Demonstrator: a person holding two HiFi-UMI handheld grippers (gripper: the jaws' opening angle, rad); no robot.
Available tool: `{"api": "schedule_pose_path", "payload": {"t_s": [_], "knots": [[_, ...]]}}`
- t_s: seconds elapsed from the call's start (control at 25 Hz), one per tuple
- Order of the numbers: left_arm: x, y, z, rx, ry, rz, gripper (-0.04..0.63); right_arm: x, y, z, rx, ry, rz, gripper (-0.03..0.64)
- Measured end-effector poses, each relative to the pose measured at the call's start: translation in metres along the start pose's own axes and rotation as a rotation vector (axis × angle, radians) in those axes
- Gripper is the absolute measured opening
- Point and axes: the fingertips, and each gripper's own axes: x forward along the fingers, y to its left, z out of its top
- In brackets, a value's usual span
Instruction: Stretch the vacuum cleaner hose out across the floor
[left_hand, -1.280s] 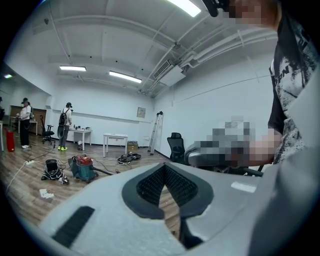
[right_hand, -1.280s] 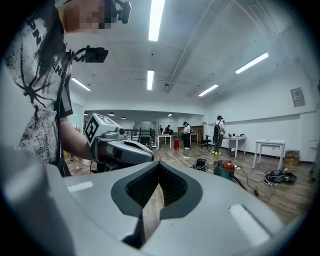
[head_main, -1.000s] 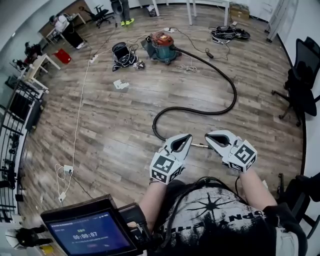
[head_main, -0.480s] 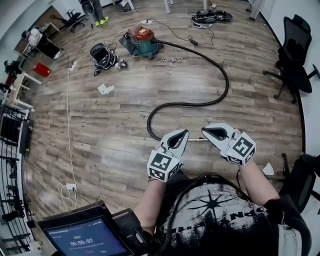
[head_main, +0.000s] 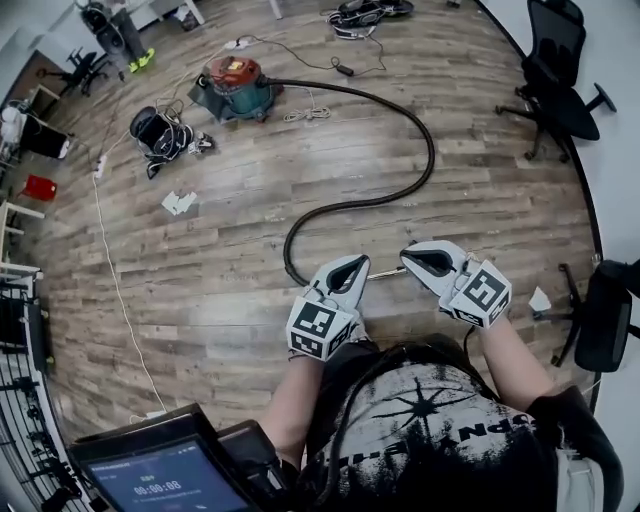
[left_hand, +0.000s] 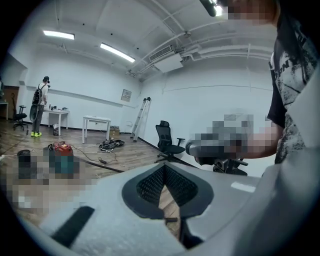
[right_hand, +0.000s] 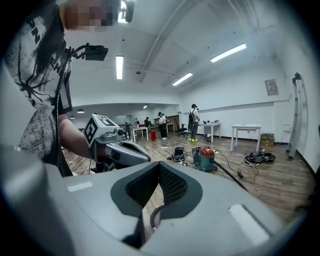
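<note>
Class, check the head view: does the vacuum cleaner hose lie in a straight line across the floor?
No, the hose bends in a wide curve from the vacuum cleaner towards the person.

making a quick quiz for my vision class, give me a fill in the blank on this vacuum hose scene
1. The black hose runs from the vacuum cleaner across the ____ floor.
2. Between the left gripper and the right gripper shows the hose's ____ end.
3. Both grippers' fingers are ____, not open.
4. A black office ____ stands at the upper right.

Missing words: wooden; metal; shut; chair
</note>
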Motion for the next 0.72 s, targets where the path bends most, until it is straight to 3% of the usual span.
{"api": "schedule_pose_path", "payload": {"t_s": [0.24, 0.6, 0.72], "knots": [[0.002, 0.014, -0.011, -0.015, 0.018, -0.002, 0.003, 0.004, -0.010, -0.011, 0.016, 0.016, -0.024, 0.008], [0.023, -0.002, -0.040, -0.085, 0.039, 0.120, 0.003, -0.004, -0.022, -0.064, 0.008, 0.086, 0.117, 0.008], [0.031, 0.005, -0.062, -0.113, 0.035, 0.165, 0.003, 0.014, -0.028, -0.104, -0.009, 0.138, 0.172, 0.008]]}}
